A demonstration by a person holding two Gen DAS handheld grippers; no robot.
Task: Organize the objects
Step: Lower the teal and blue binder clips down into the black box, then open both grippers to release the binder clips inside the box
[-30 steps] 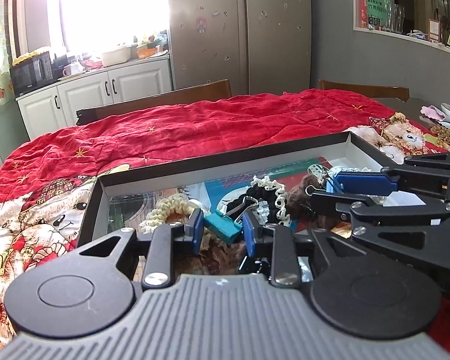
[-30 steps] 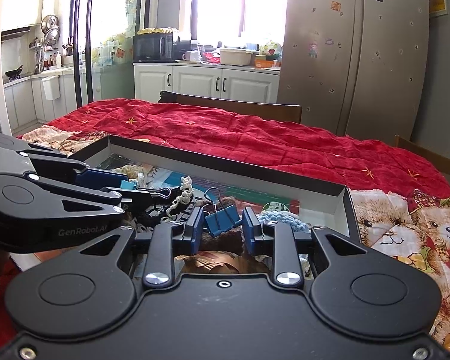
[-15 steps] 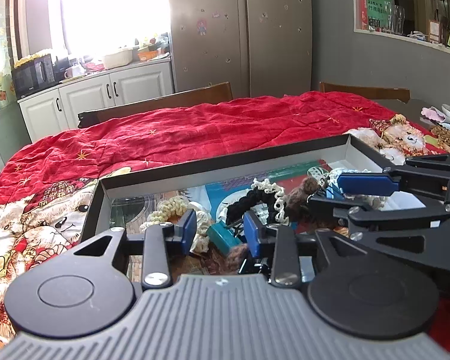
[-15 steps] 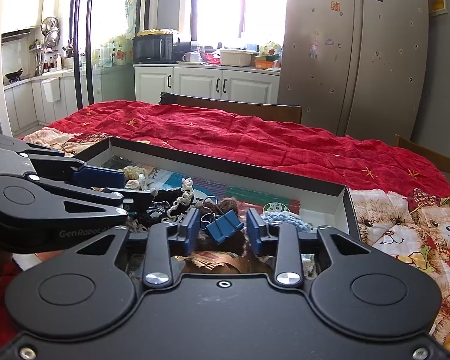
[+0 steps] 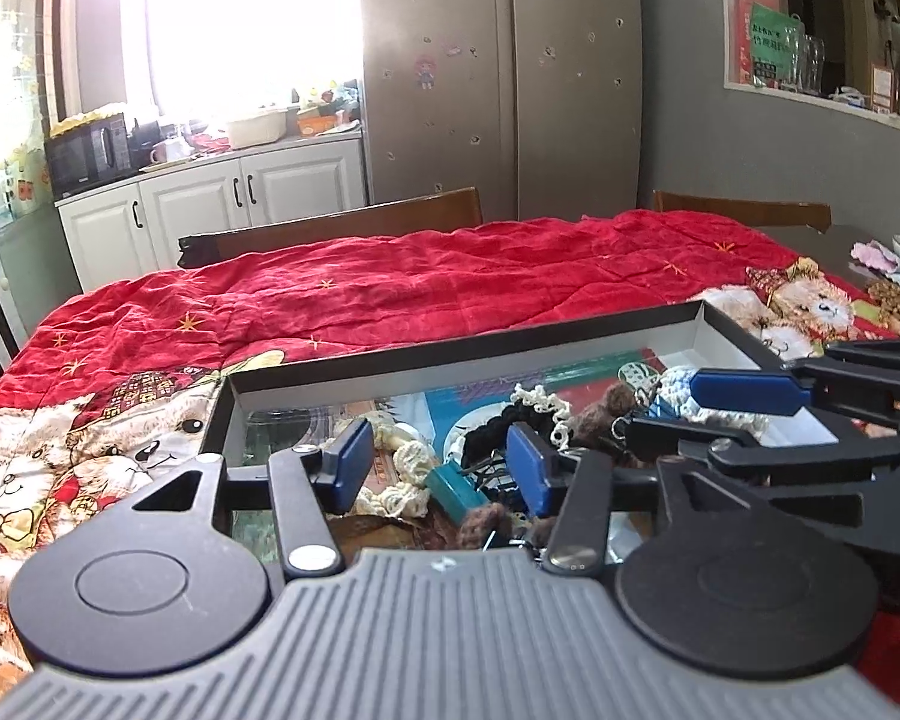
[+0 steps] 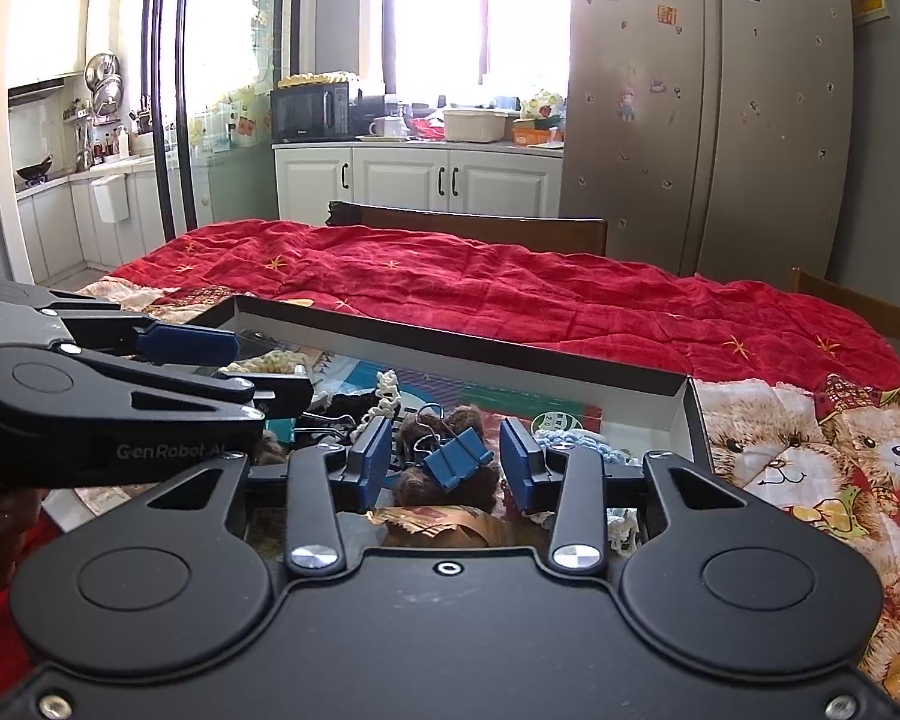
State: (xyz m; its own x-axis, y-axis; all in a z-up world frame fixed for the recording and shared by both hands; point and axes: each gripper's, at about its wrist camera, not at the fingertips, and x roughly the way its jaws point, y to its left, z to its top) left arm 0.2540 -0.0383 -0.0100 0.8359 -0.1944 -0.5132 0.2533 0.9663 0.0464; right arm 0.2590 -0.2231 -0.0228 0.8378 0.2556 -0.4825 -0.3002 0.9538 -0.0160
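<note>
A: Entry. The left tongs (image 5: 438, 468) stand spread wide and hold nothing; a teal binder clip (image 5: 455, 487) lies loose between the pads, low centre of the left view. The right tongs (image 6: 444, 462) are parted too and grip nothing; a blue binder clip (image 6: 455, 459) sits tilted in the gap, touching neither pad as far as the view shows.

B: Location of the clips?

A: Both inside the shallow black-edged tray (image 5: 450, 354), which rests on the red quilt (image 5: 420, 294) covering the bench. They lie on a heap of oddments: cream crochet trim (image 5: 399, 459), brown woolly balls (image 6: 444, 483), a pale blue knitted piece (image 6: 576, 441).

B: Appearance of the blue clip?

A: Folded blue body, wire handles raised toward the upper left, resting askew on the brown wool. The teal clip is partly buried; its wire handles appear to tangle with black cord beside it.

B: Judgement on the step in hand?

A: Likely a pick of one clip each. Advice: centre the pads on the flat body sides, not the wire loops, which would pivot. Lower enough to clear the wool, since yarn caught in the pinch would lift with the clip. The two tongs sit close together; one should likely go at a time.
</note>
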